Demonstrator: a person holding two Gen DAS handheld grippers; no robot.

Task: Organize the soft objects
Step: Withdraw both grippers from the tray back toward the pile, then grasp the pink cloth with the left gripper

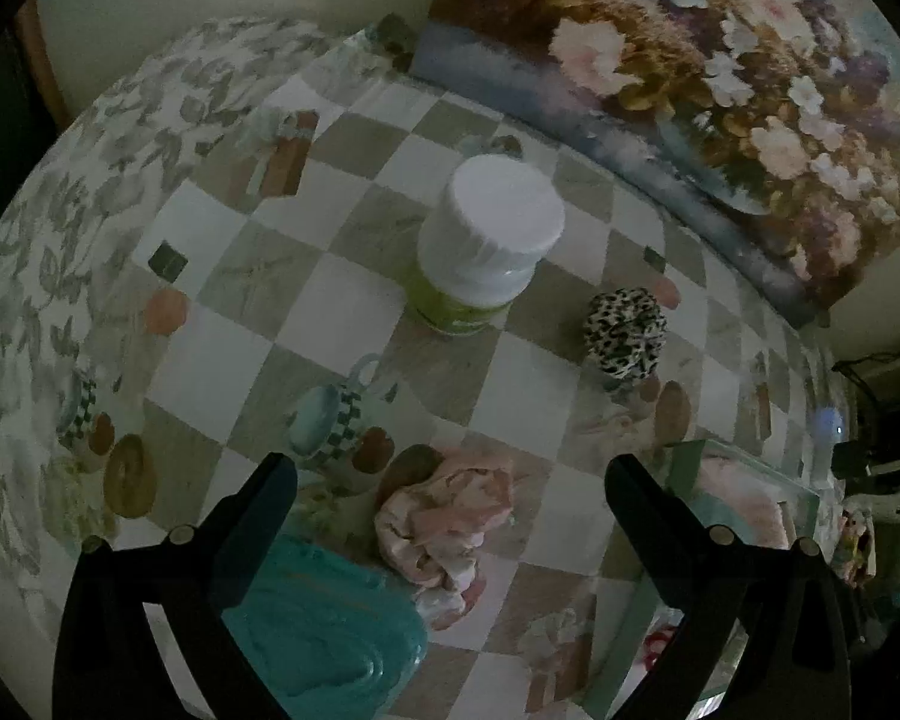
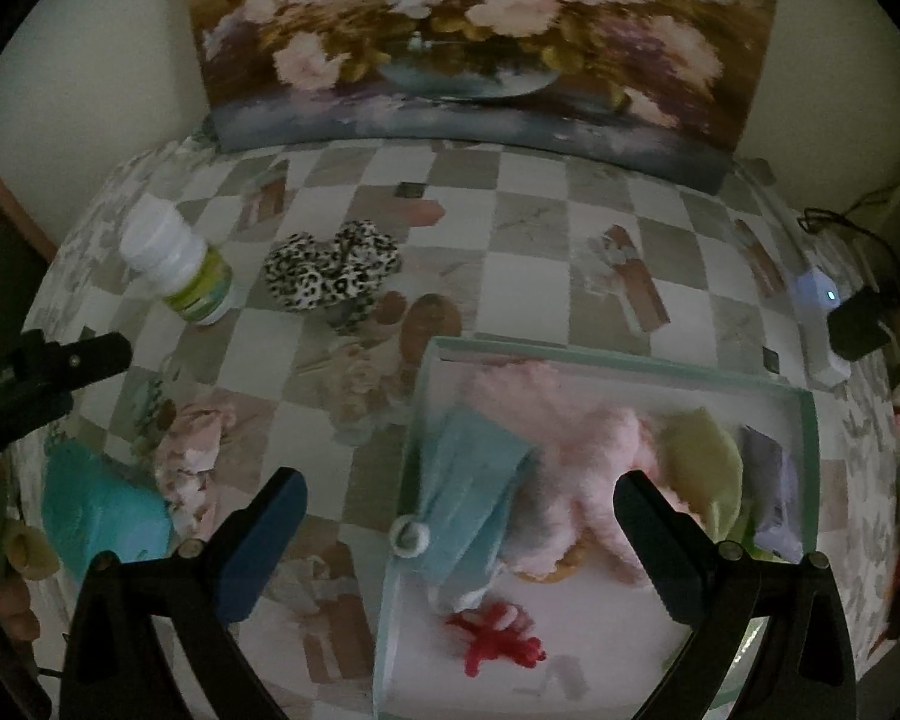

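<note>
A checkered cloth covers the desk [image 2: 528, 222] below a flower painting [image 2: 480, 30]. Both tongs, left [image 1: 450, 474] and right [image 2: 459, 489], hover spread, holding nothing.

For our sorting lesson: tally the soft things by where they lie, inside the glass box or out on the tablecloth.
Inside the glass box: 5 (blue cloth, pink plush, yellow-green item, lavender item, red yarn)
On the tablecloth: 3 (leopard scrunchie, pink fabric, teal item)
Total: 8
</note>
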